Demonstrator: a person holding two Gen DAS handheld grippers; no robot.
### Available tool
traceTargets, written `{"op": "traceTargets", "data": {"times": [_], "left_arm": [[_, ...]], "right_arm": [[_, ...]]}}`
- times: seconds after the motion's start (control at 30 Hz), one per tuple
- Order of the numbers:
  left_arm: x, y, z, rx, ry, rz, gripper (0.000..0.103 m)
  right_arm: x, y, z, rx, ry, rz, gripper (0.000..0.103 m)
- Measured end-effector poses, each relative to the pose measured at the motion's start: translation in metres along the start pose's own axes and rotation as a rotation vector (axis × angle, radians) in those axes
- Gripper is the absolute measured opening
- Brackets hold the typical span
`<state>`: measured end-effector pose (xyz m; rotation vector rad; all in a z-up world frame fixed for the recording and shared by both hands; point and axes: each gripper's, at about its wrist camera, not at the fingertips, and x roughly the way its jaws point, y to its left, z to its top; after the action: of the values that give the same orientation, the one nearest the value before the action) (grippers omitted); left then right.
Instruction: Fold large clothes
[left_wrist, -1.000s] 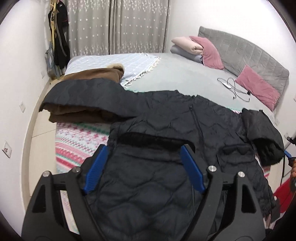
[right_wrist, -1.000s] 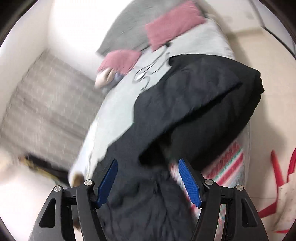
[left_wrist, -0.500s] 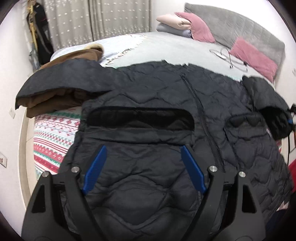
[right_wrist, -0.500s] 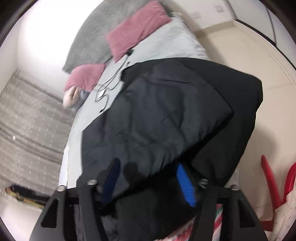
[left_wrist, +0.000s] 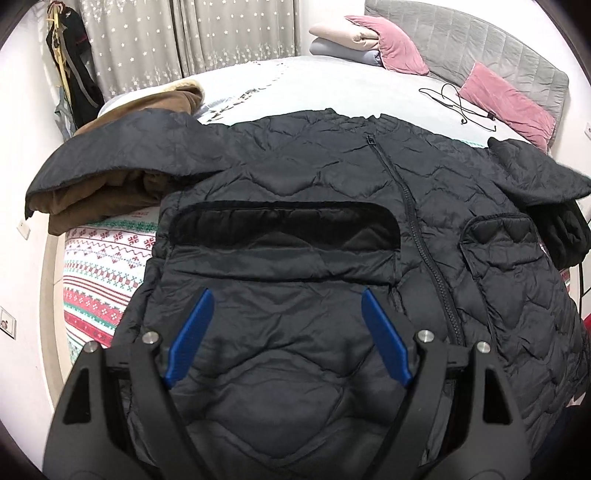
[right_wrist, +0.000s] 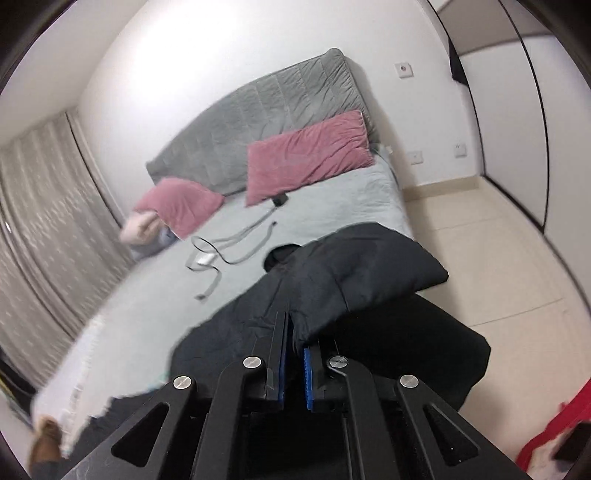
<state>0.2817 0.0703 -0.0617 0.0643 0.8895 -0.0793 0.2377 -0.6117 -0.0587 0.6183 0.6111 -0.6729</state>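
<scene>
Jacket (left_wrist: 295, 192), one; pink pillows (right_wrist: 306, 155), two; brown coat (left_wrist: 122, 192), one.

A home bedroom. A bed (left_wrist: 258, 77) with a grey padded headboard (right_wrist: 266, 107) and pink pillows (right_wrist: 306, 151) fills it. Star-patterned curtains (left_wrist: 221, 33) hang behind.

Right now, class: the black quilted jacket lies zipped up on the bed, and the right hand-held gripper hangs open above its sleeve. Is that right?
Not quite. The right hand-held gripper is not open: its jaws have just been closing and now pinch the sleeve, as the right wrist view shows. The black quilted jacket does lie zipped up on the bed.
</scene>
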Motion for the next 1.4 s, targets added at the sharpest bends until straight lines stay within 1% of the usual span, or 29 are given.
{"op": "traceTargets", "data": {"times": [0.07,0.17,0.23,0.27,0.3,0.37,0.47,0.57,0.6,0.63,0.67,0.73,0.77,0.8,0.83,0.87,0.9,0.97,1.03,1.07,1.1,1.13,1.2,1.27,1.3,1.33,1.4], "left_arm": [[0.000,0.004,0.001,-0.008,-0.002,0.004,0.082],[0.002,0.012,0.005,-0.040,-0.004,0.006,0.082],[0.005,0.016,0.008,-0.061,0.004,0.005,0.082],[0.006,0.019,0.008,-0.072,0.007,0.009,0.082],[0.007,0.020,0.009,-0.081,0.008,0.011,0.082],[0.006,0.021,0.010,-0.086,0.007,0.007,0.082],[0.006,0.025,0.011,-0.093,0.005,0.017,0.082],[0.006,0.040,0.016,-0.144,0.015,0.009,0.082],[0.005,0.045,0.018,-0.167,0.012,-0.001,0.082],[0.005,0.050,0.020,-0.182,0.006,-0.004,0.082],[0.004,0.056,0.022,-0.203,-0.004,0.007,0.082],[0.004,0.062,0.027,-0.218,-0.013,0.026,0.082],[0.004,0.064,0.029,-0.222,-0.013,0.025,0.082],[0.004,0.068,0.032,-0.231,-0.017,0.022,0.082],[0.004,0.071,0.032,-0.237,-0.020,0.025,0.082],[0.005,0.075,0.033,-0.245,-0.023,0.032,0.082],[0.005,0.080,0.033,-0.253,-0.025,0.036,0.082],[0.007,0.088,0.033,-0.273,-0.024,0.044,0.082],[0.007,0.098,0.034,-0.311,-0.022,0.038,0.082],[0.007,0.102,0.034,-0.326,-0.020,0.029,0.082],[0.008,0.106,0.034,-0.335,-0.017,0.025,0.082],[0.007,0.108,0.034,-0.344,-0.015,0.022,0.082],[0.007,0.113,0.033,-0.354,-0.014,0.018,0.082],[0.006,0.116,0.033,-0.366,-0.015,0.013,0.082],[0.007,0.116,0.033,-0.372,-0.011,0.007,0.082],[0.009,0.117,0.033,-0.376,-0.004,-0.001,0.082],[0.012,0.115,0.035,-0.384,0.006,-0.025,0.082]], "right_arm": [[0.000,-0.002,-0.002,0.025,0.004,0.010,0.006],[-0.015,0.001,0.004,0.041,-0.047,0.054,0.006],[-0.031,0.016,0.008,-0.006,-0.100,0.075,0.006],[-0.038,0.030,0.007,-0.055,-0.129,0.070,0.006],[-0.041,0.041,0.006,-0.090,-0.140,0.062,0.006],[-0.040,0.059,-0.001,-0.144,-0.133,0.050,0.006],[-0.026,0.077,-0.016,-0.167,-0.076,0.049,0.006],[-0.034,0.090,-0.020,-0.172,-0.097,0.052,0.006],[-0.045,0.101,-0.020,-0.184,-0.124,0.057,0.006],[-0.062,0.117,-0.020,-0.212,-0.174,0.069,0.006],[-0.083,0.138,-0.021,-0.252,-0.229,0.099,0.006],[-0.112,0.178,-0.031,-0.336,-0.293,0.172,0.006],[-0.122,0.203,-0.041,-0.387,-0.303,0.213,0.006],[-0.125,0.223,-0.051,-0.424,-0.291,0.248,0.006],[-0.125,0.241,-0.062,-0.457,-0.270,0.280,0.006],[-0.119,0.270,-0.082,-0.512,-0.231,0.307,0.006],[-0.114,0.293,-0.100,-0.562,-0.202,0.315,0.006],[-0.108,0.330,-0.134,-0.637,-0.165,0.362,0.006],[-0.104,0.376,-0.184,-0.739,-0.120,0.425,0.006],[-0.100,0.398,-0.211,-0.799,-0.088,0.442,0.006],[-0.097,0.411,-0.229,-0.840,-0.069,0.447,0.006],[-0.091,0.428,-0.255,-0.899,-0.041,0.444,0.006],[-0.077,0.447,-0.293,-0.972,0.000,0.426,0.006],[-0.059,0.450,-0.323,-1.011,0.050,0.410,0.007],[-0.051,0.450,-0.333,-1.026,0.078,0.403,0.008],[-0.042,0.447,-0.345,-1.050,0.125,0.395,0.008],[-0.035,0.439,-0.357,-1.086,0.182,0.399,0.009]]}}
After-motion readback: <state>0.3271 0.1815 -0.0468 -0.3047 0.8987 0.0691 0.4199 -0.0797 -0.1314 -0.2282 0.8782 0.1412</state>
